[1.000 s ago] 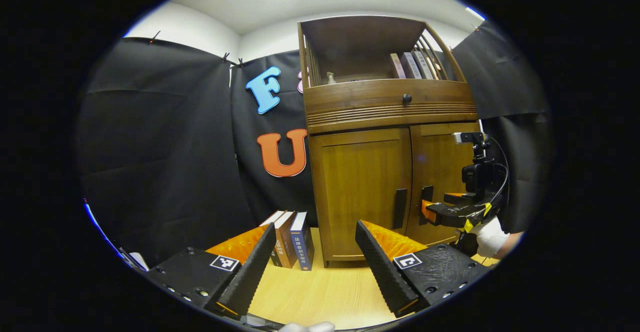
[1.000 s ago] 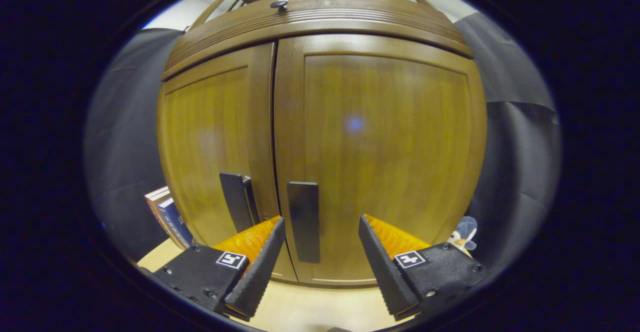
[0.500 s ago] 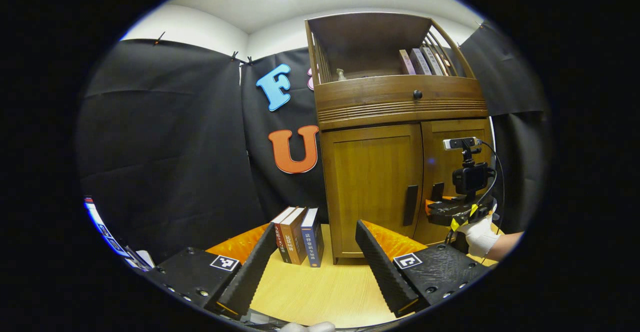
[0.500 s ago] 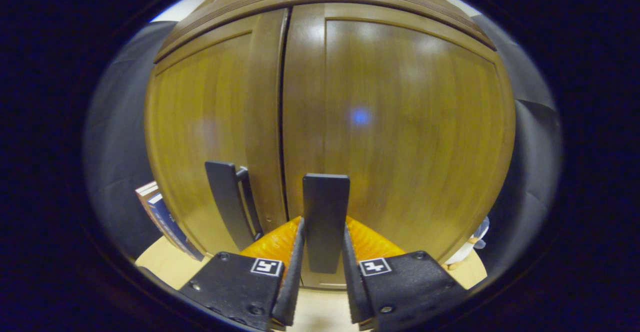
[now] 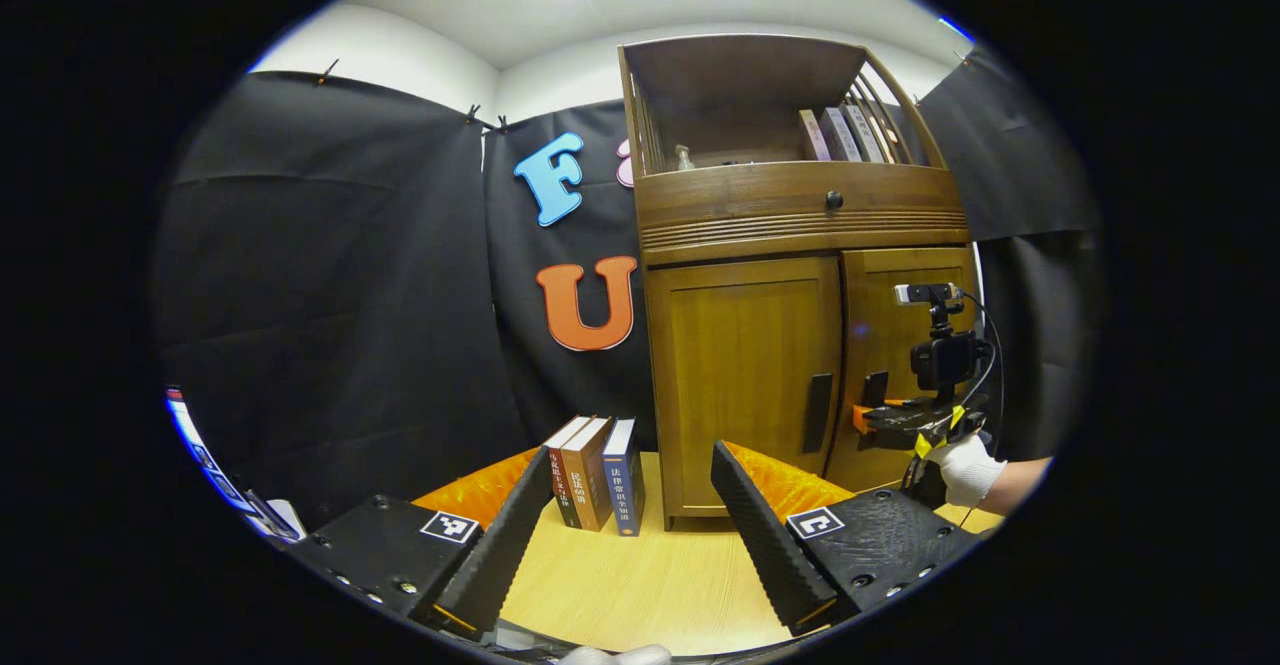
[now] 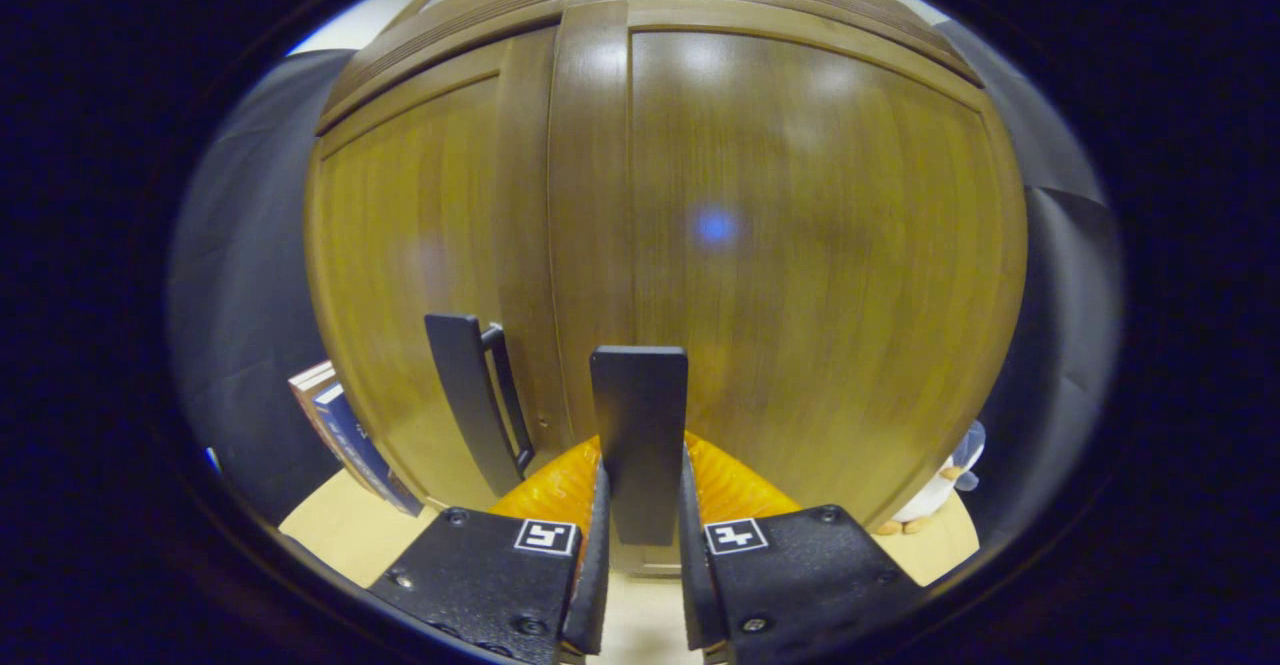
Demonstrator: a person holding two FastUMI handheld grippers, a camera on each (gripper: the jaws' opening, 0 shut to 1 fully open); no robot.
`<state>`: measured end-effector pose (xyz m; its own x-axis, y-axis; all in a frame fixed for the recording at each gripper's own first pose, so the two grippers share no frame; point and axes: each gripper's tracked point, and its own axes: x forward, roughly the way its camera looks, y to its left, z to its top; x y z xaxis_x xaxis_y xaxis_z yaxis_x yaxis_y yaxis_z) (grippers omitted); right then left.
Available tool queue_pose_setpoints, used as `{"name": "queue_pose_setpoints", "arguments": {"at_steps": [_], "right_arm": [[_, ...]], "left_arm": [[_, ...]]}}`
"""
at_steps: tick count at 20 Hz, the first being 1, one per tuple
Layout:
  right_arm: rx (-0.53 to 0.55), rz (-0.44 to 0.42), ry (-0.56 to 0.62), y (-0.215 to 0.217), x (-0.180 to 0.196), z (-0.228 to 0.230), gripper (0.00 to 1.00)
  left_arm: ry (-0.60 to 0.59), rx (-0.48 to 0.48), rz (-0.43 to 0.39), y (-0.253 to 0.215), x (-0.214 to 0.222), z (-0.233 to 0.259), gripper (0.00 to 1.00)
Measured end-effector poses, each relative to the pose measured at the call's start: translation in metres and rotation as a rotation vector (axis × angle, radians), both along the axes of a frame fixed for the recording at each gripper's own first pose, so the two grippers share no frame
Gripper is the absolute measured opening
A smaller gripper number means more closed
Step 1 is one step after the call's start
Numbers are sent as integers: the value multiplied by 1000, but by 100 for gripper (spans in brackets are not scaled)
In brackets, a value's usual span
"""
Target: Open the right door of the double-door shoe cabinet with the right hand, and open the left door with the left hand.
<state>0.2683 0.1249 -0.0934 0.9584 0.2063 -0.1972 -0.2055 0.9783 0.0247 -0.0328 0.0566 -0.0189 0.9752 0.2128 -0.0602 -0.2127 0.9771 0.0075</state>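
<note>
**Right gripper clamped on right door handle; left gripper held back, fingers spread**

Right gripper [image 6: 640, 535]: both ribbed fingers pressed against the flat, dark, rectangular right door handle [image 6: 638, 440], one on each side, jaws closed on it. In the left gripper view the same gripper [image 5: 868, 417] sits at the handle, held by a white-gloved hand [image 5: 965, 467], small camera mounted on top.

Shoe cabinet [image 5: 790, 245]: glossy brown wood with visible grain, standing on a pale wood-grain tabletop [image 5: 640, 585] against the black cloth wall. Right door [image 6: 810, 275] is a framed flat panel; whether it sits flush or slightly ajar cannot be told. Left door [image 5: 745, 365] looks closed, with a matching dark vertical bar handle [image 5: 817, 412] near the centre seam; in the right gripper view that bar [image 6: 470, 400] stands off the panel.

Above the doors: ribbed horizontal moulding, a drawer front with a small round dark knob [image 5: 833, 199], then an open shelf with slatted sides holding a few upright books [image 5: 840, 133].

Left gripper [image 5: 625, 500]: jaws wide apart, nothing between them, serrated inner faces, well short of the cabinet. Three upright books [image 5: 595, 485] stand on the table just left of the cabinet base.

Small plush toy [image 6: 940, 493] sits by the cabinet's right lower corner.
</note>
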Motion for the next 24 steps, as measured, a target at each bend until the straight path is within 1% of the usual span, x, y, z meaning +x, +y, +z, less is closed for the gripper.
{"name": "queue_pose_setpoints", "arguments": {"at_steps": [1,2,5,6,15,19,24], "right_arm": [[-4,5,0,-3,-9,0,34],[-8,7,0,-5,-15,0,34],[-15,9,1,-13,-36,-3,33],[-16,7,2,-16,-44,-4,33],[10,-42,18,-60,-106,-11,31],[11,-73,20,-78,-124,-14,30],[24,-107,27,-97,-138,-16,29]], "left_arm": [[-1,0,-8,0,-1,-1,96],[-2,-1,-15,0,-2,-2,100],[-3,-14,-46,-4,-5,-6,100],[-4,-18,-60,-6,-5,-7,96],[-21,-14,-195,-36,-9,-7,96],[-27,-14,-253,-51,-11,-7,96],[-29,-8,-288,-59,-16,-8,96]]}}
